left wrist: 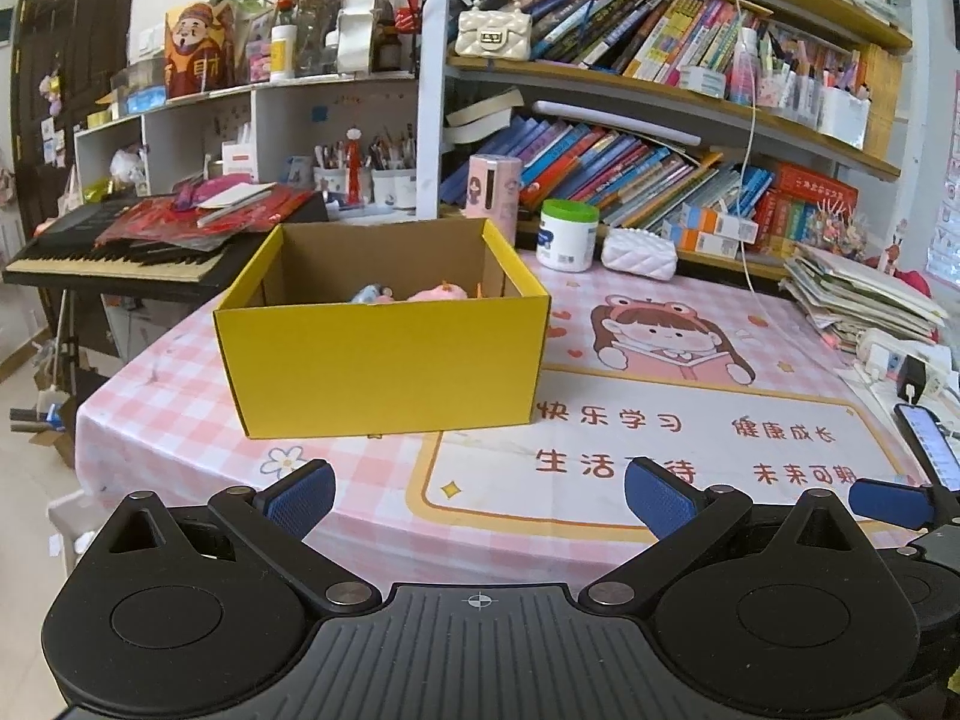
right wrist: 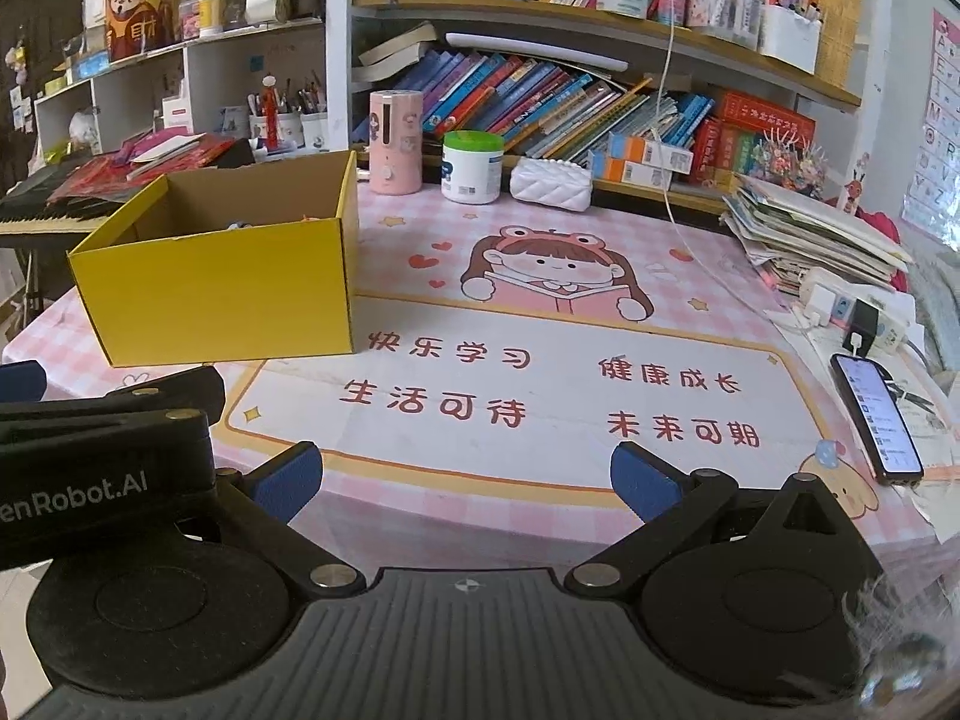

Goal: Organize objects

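The yellow cardboard box (left wrist: 384, 354) stands open near the left edge of the table (left wrist: 690, 438), on the pink checked cloth, its near wall facing the two tongs. Inside it, just over the rim, show the tops of a pink soft thing (left wrist: 441, 292) and a bluish one (left wrist: 369, 294); what else lies in there is hidden by the wall. The middle of the table in front of the box carries nothing loose.

The left tongs (left wrist: 478, 495) hover at the near edge, pads spread wide apart and holding nothing. The right tongs (right wrist: 465, 474) hang just beside them to the right, likewise wide apart and bare.

Judging from this, the sorting looks close to done, or a next thing must be fetched from farther off. The candidates sit along the far edge: a pink canister (right wrist: 394, 141), a white jar with a green lid (right wrist: 472, 167) and a white quilted pouch (right wrist: 551, 183), side by side. A phone (right wrist: 877, 419) lies at the right edge beside a stack of papers (right wrist: 816, 228) and a power strip (right wrist: 840, 306).

To do it well, reach with the right tongs, which are nearer those things, come in level, close on the body below the lid, and lift clear of the box rim before lowering inside. The white cable (right wrist: 675, 204) hanging to the table near the pouch could snag.
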The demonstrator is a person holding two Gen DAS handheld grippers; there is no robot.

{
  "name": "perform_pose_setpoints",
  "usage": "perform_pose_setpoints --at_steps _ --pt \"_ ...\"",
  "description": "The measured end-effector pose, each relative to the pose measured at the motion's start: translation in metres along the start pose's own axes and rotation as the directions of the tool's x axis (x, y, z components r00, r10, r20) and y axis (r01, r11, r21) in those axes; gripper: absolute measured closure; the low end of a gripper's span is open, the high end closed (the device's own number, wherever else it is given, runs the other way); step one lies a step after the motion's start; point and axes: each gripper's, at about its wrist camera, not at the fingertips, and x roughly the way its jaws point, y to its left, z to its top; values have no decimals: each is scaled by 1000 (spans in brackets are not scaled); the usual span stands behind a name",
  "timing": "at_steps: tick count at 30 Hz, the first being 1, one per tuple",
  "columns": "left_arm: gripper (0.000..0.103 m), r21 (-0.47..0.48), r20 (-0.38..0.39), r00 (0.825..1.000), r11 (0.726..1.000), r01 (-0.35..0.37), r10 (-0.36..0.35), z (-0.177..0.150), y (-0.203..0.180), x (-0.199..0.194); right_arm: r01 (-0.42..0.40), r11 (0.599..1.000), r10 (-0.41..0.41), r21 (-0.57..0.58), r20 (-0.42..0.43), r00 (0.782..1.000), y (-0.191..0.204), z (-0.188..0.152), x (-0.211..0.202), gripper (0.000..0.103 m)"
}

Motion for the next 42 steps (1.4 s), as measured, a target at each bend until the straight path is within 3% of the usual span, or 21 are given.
perform_pose_setpoints --at_steps 42 --pt "0 30 -35 999 999 43 -42 2 -27 3 65 997 -64 40 -13 998 -28 -8 -8 0"
